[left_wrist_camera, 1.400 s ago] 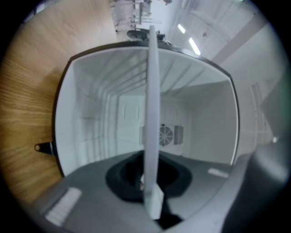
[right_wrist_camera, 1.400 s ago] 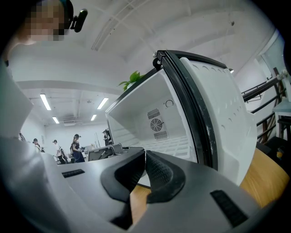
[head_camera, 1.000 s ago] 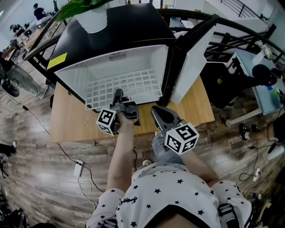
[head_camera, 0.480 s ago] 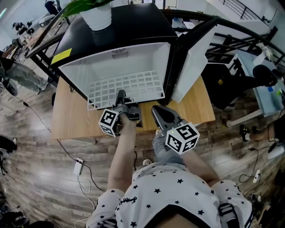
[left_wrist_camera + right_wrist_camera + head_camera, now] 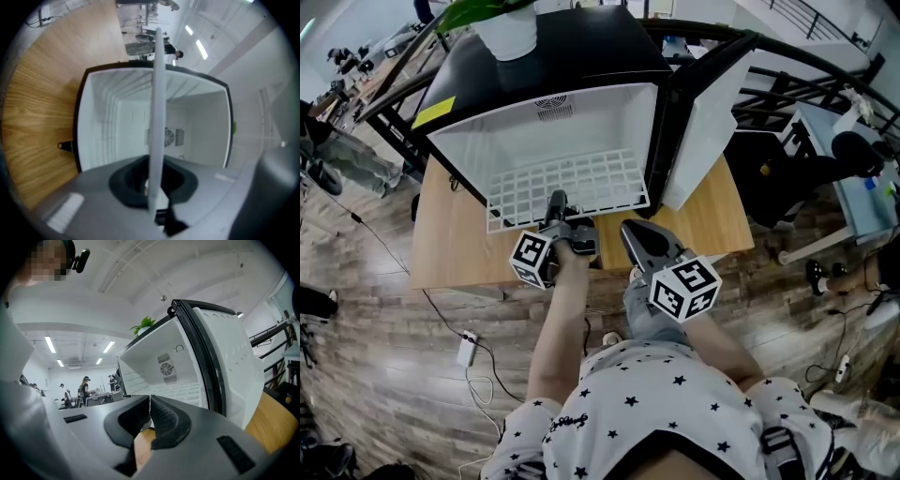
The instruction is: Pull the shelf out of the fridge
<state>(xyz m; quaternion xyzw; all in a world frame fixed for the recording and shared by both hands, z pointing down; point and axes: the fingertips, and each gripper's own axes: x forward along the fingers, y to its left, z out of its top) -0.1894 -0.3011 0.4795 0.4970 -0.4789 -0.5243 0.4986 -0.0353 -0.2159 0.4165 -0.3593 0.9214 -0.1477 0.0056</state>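
The white wire shelf [image 5: 572,183] sticks partly out of the open black fridge [image 5: 553,56], which stands on a wooden table [image 5: 450,253]. My left gripper [image 5: 555,204] is shut on the middle of the shelf's front edge. In the left gripper view the shelf [image 5: 157,117] runs edge-on as a white bar between the jaws of my left gripper [image 5: 152,185]. My right gripper [image 5: 628,230] hangs level beside it, to the right of the shelf, shut with nothing in it. In the right gripper view the pads of my right gripper [image 5: 150,416] meet, facing the fridge's inside [image 5: 159,366].
The fridge door [image 5: 703,122] stands open at the right, close to my right gripper. A white plant pot [image 5: 506,33] sits on top of the fridge. Black metal racks [image 5: 787,84] stand behind at the right. A cable and power strip [image 5: 465,349] lie on the wood floor.
My left gripper has drawn the shelf a little further out of the fridge towards me. The right gripper has stayed where it was.
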